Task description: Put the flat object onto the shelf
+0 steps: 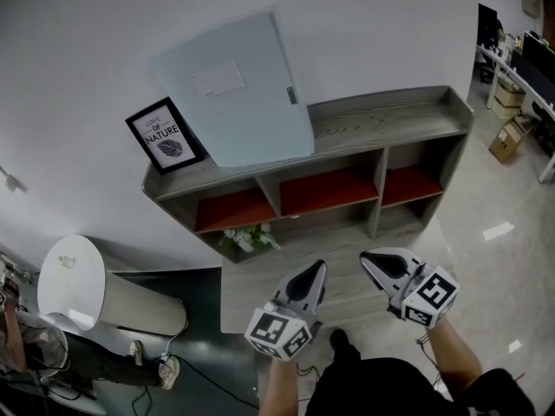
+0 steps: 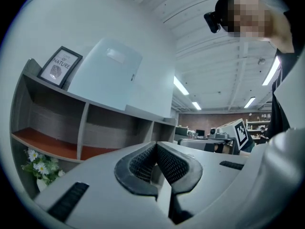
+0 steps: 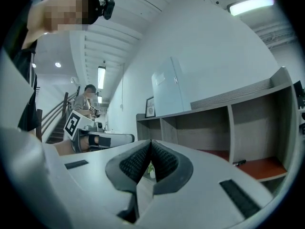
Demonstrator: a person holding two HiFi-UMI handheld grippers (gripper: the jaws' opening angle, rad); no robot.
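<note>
The flat object [image 1: 234, 94] is a pale blue board with a small label. It stands on top of the grey wooden shelf [image 1: 390, 115], leaning back against the white wall; it also shows in the left gripper view [image 2: 107, 75] and the right gripper view [image 3: 167, 87]. My left gripper [image 1: 316, 271] and right gripper [image 1: 368, 258] hang side by side in front of the shelf, well short of it and apart from the board. Both point level at the shelf. The left gripper's [image 2: 156, 146] jaws are shut with nothing in them, and so are the right gripper's [image 3: 150, 142].
A framed print [image 1: 165, 135] stands on the shelf top, left of the board. A small pot of white flowers [image 1: 247, 239] sits on the floor under the left compartment. A white cylinder bin [image 1: 95, 293] lies at the lower left. Cardboard boxes [image 1: 510, 137] and desks stand far right.
</note>
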